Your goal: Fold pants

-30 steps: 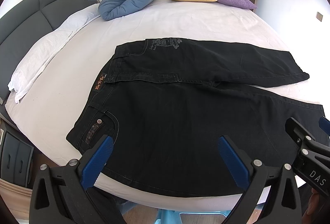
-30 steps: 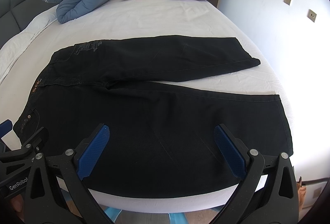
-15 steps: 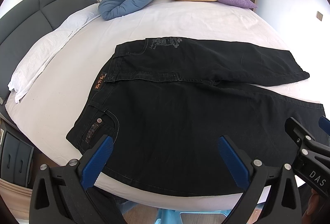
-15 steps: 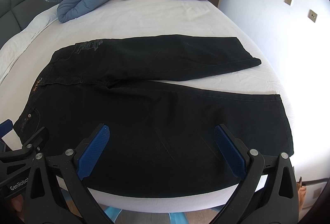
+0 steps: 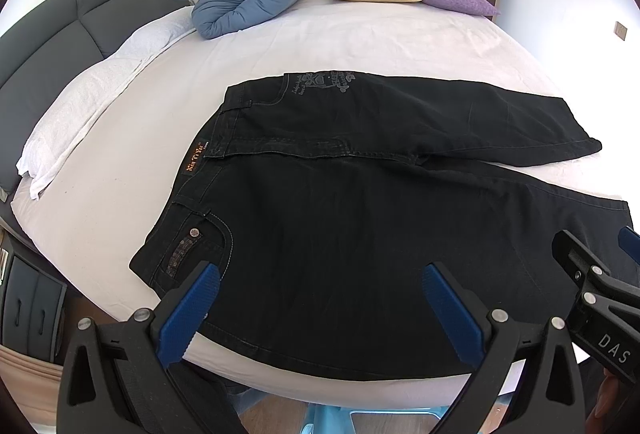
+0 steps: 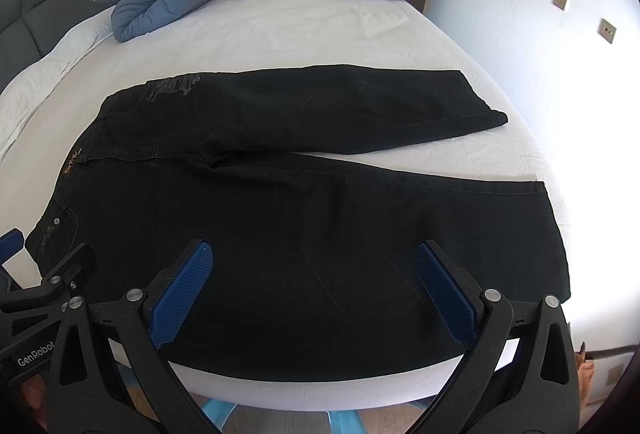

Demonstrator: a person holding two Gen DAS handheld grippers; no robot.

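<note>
Black pants (image 5: 360, 234) lie spread flat on a white bed (image 5: 360, 42), legs apart. Left gripper (image 5: 320, 298) and right gripper (image 6: 312, 282) hover at the pants' near edge, both wide open, holding nothing.

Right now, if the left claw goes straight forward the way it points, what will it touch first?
Probably the black pants. The left claw is open and aimed at the near leg, spread flat on the bed, with nothing between. How high it hovers above the cloth cannot be judged.
</note>
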